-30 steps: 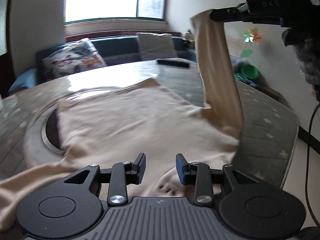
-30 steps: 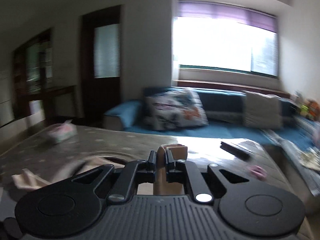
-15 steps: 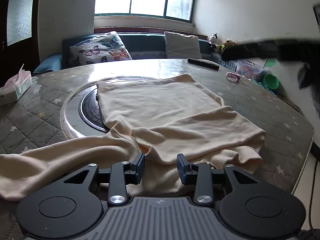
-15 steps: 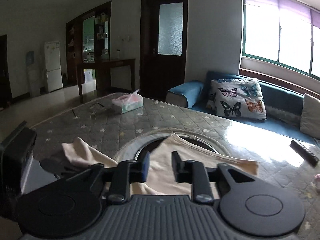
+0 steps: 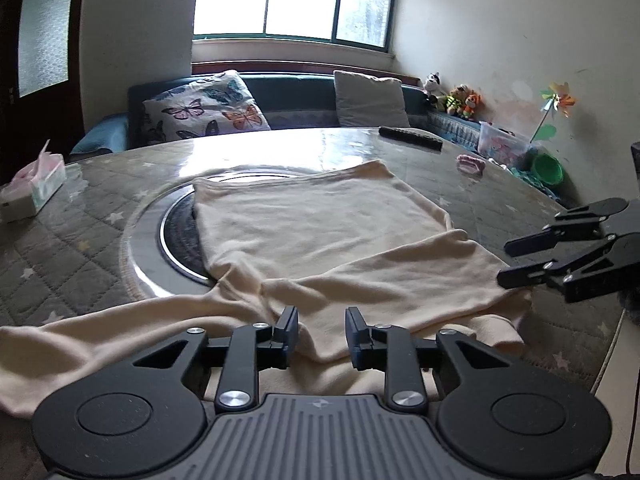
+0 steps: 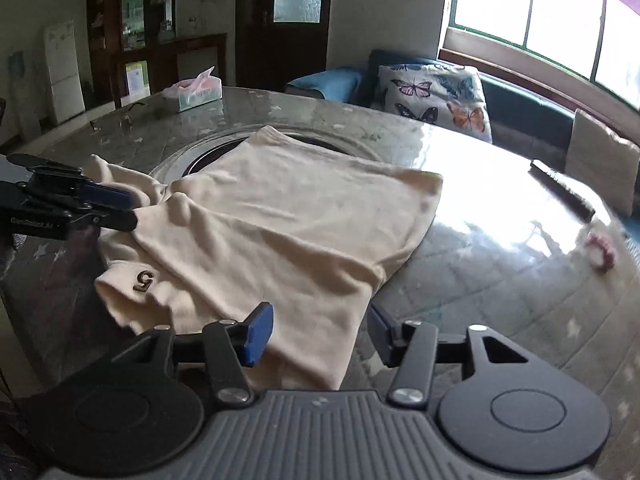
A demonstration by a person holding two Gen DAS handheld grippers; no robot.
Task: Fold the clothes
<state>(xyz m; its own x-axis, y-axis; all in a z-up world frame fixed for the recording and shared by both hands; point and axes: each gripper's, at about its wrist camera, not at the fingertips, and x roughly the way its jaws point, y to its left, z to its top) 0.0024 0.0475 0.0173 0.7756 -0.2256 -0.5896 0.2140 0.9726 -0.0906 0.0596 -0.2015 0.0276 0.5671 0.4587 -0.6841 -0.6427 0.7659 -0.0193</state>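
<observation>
Cream shirt [image 5: 320, 232] lies flat on the round bench [image 5: 100, 216], body over the dark centre ring [image 5: 176, 236], one sleeve already folded across the body, the other sleeve [image 5: 92, 332] trailing out along the near edge on the left side. The long axis of that loose sleeve runs sideways, roughly square to the way the left gripper [image 5: 322, 332] points.

The left gripper's jaws stand narrow, a small gap with nothing pinched; they have just been closing a little. Cloth lies right under and ahead of them: the folded sleeve's cuff end and the collar zone. Left hand is the nearer one to the loose sleeve, so the next fold is likely its job.

The right gripper [image 6: 320, 332] sits at the shirt's right shoulder edge, jaws about half apart and just been opening; cloth lies between and below them but the pads don't press on it. Looks like a release just made.

View differences: left wrist view shows the loose sleeve's whole run and the right gripper [image 5: 516, 260] from the side, just beside the folded edge. Right wrist view hides most of that sleeve behind the left gripper [image 6: 124, 208], but shows a "5" patch [image 6: 144, 280] on the near fold and the hem's far corner clearly. Tissue box [image 6: 196, 88] and remote [image 5: 412, 138] are well apart from the shirt.
</observation>
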